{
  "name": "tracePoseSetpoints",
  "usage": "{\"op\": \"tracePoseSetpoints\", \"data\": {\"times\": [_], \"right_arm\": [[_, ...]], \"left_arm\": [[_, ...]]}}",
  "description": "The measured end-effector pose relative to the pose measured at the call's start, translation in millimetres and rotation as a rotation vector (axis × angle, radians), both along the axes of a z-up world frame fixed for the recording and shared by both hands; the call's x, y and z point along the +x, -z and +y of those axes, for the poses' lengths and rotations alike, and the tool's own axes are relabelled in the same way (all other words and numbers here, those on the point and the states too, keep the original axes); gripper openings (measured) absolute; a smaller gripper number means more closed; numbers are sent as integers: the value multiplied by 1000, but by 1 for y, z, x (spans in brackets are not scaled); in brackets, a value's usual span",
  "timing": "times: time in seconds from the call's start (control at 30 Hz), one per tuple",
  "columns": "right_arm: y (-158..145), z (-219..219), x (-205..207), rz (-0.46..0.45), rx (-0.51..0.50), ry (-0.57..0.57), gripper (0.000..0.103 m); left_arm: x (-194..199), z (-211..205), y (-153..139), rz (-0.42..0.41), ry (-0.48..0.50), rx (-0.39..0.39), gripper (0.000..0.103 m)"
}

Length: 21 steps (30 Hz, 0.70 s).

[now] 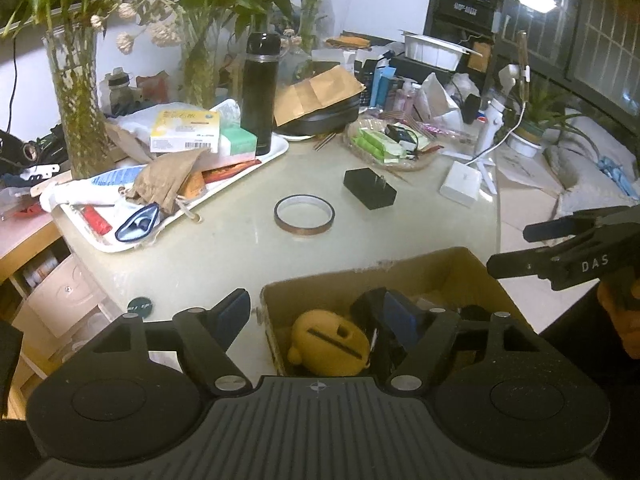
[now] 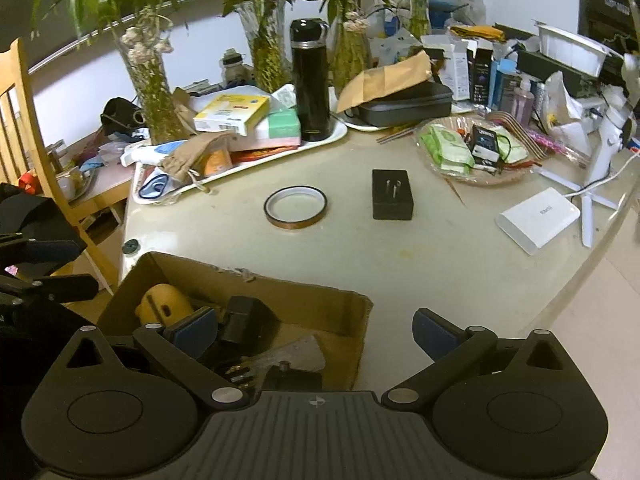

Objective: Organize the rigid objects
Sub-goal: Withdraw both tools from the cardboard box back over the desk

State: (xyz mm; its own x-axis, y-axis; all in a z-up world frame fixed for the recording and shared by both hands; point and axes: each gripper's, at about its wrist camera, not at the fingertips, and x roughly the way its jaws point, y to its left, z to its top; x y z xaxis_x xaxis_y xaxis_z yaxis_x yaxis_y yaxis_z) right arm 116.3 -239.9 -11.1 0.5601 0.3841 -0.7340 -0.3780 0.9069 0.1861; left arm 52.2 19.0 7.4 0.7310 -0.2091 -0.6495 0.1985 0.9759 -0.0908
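An open cardboard box (image 1: 436,270) (image 2: 320,300) sits at the table's near edge. It holds a yellow toy (image 1: 330,342) (image 2: 162,304) and several black items. A roll of brown tape (image 1: 304,213) (image 2: 295,206) and a black plug adapter (image 1: 370,188) (image 2: 392,194) lie on the table beyond it. My left gripper (image 1: 324,312) is open and empty above the box's left side. My right gripper (image 2: 312,330) is open and empty above the box's right wall; it also shows in the left wrist view (image 1: 520,248).
A white tray (image 1: 276,152) (image 2: 340,132) holds boxes, a paper bag and a black flask (image 1: 260,92) (image 2: 311,80). Vases with plants stand behind. A basket of packets (image 2: 476,148), a white box (image 1: 460,184) (image 2: 538,220) and a wooden chair (image 2: 24,128) are nearby.
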Motion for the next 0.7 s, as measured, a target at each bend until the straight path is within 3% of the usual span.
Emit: {"op": "tracePoseSetpoints", "data": {"times": [0.7], "right_arm": [[17,-18,44,-3,-18,30,103]], "left_arm": [[69,-18,-2,-34,32,72,73]]}}
